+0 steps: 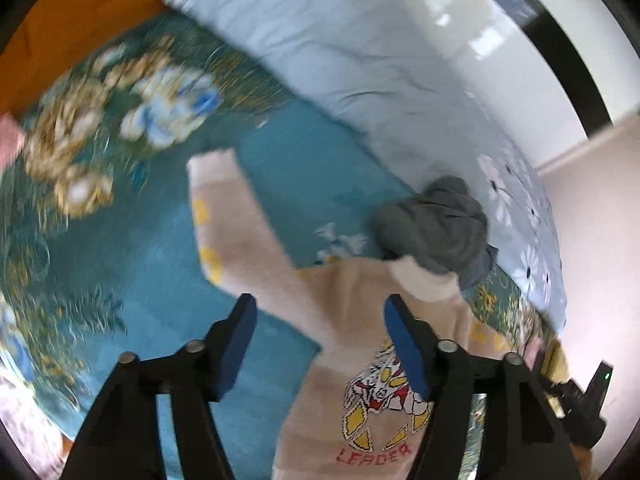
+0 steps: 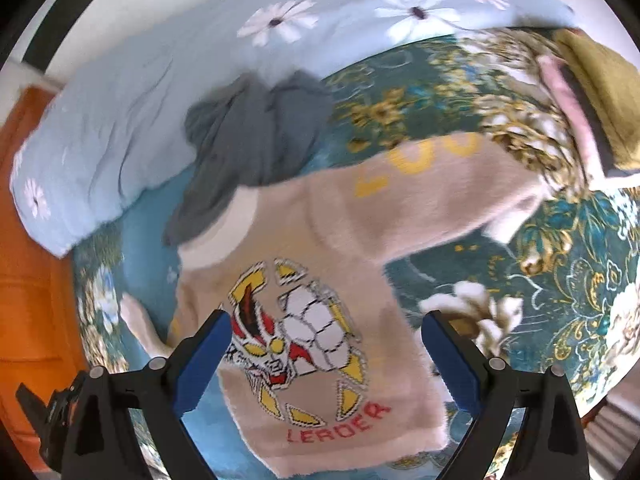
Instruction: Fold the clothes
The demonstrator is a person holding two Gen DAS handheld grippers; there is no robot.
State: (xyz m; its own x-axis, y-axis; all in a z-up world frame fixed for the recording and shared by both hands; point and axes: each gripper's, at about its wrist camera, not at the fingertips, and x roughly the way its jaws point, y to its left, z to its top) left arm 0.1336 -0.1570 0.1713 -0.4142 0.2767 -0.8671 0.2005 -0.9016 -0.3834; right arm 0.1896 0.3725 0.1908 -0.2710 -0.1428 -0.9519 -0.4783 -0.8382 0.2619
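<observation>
- Right wrist view: beige sweater lies spread front-up on the teal floral bedspread, one sleeve stretched out toward the upper right, with yellow letters along it.
- Chest print shows a red, yellow and white figure over the red word "LEADER".
- White collar sits at the sweater's upper left, touching a crumpled grey garment that overlaps it.
- Right gripper hangs above the chest print, blue pads spread wide, nothing between them.
- Left wrist view: same sweater seen from the other side; its other sleeve runs up and left across the bedspread.
- Left gripper is released, pads apart over the shoulder area; whether they touch the fabric I cannot tell.
- Grey garment lies just past the collar, against a light blue quilt with white daisies.
- Quilt borders the bedspread along its far edge.
- Orange wooden panel stands at the left edge.
- Olive folded cloth rests at the upper right, beside the sleeve end.
- Both views are motion-blurred.
</observation>
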